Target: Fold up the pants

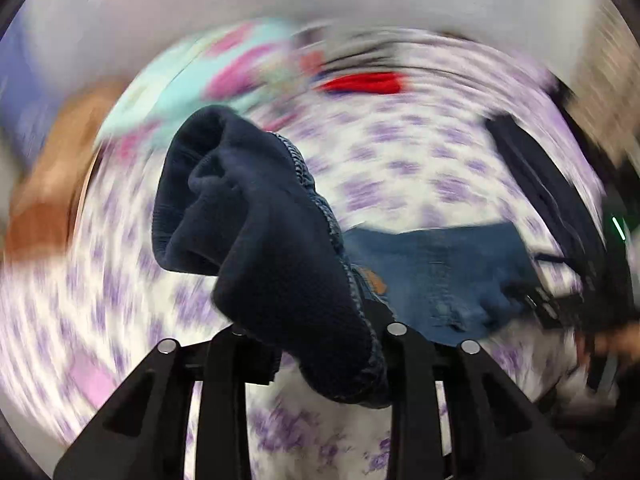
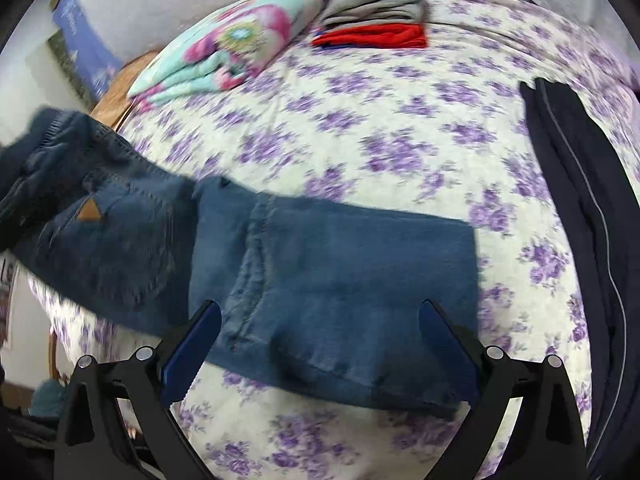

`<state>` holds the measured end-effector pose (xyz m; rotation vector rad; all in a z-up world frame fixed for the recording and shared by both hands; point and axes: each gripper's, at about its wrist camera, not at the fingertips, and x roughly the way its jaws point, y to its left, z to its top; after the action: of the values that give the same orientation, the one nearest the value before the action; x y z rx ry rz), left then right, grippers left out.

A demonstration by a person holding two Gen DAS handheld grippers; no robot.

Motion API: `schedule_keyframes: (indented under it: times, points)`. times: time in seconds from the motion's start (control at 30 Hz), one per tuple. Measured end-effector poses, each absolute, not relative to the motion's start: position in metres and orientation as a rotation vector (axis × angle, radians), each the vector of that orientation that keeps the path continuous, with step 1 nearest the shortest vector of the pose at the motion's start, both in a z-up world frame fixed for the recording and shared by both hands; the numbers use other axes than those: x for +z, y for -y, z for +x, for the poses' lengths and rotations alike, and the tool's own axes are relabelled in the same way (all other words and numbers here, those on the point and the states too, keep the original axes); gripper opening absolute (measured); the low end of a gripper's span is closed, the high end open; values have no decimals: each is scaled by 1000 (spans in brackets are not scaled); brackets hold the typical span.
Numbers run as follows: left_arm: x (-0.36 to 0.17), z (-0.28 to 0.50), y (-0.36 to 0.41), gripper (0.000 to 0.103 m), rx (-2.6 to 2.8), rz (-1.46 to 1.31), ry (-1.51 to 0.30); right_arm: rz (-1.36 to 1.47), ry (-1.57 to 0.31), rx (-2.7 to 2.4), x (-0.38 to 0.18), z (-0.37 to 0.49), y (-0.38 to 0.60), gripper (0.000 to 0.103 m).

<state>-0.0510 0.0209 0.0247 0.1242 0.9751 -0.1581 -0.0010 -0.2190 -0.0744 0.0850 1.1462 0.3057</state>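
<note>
Blue jeans (image 2: 340, 260) lie across a bedsheet with purple flowers (image 2: 360, 120). Their waist end with a brown patch (image 2: 90, 212) is raised at the left of the right wrist view. My left gripper (image 1: 320, 340) is shut on a bunched fold of the jeans (image 1: 260, 232), which hangs up in front of its camera; the rest of that view is blurred. My right gripper (image 2: 318, 308) stands open, its fingers wide apart over the leg end of the jeans, with nothing pressed between them.
A folded turquoise and pink blanket (image 2: 236, 44) and a stack of grey and red folded clothes (image 2: 376, 20) lie at the far side of the bed. A dark navy garment (image 2: 572, 168) lies along the right. The bed's wooden edge (image 2: 116, 100) is at the left.
</note>
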Motion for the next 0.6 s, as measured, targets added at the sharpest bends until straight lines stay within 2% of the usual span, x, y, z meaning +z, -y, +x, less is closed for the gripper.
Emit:
schedule_keyframes:
  times: [0.03,0.07,0.1,0.13,0.17,0.3,0.47,0.6]
  points:
    - [25,-50,1,32,-210,182,-948,106,-1147,290,-76,1,226,99]
    - [21,-50,22,42,-259,232,-932,126,-1147,276,-76,3,232,99]
    - [16,-47,37,70,-317,247,-932,152,-1150,259,-78,4,240,99]
    - [7,-44,54,85,-419,247,-944,168,-1153,246,-80,5,247,99]
    - [-4,-39,69,95,-493,237,-960,182,-1159,233,-82,6,253,99]
    - [-22,-27,84,91,-625,168,-1054,280,-1169,192,-85,3,281,99]
    - [1,-26,60,95,-600,142,-980,383,-1162,173,-89,2,303,99]
    - [-23,0,28,95,-399,71,-1102,489,-1121,213,-85,12,311,99]
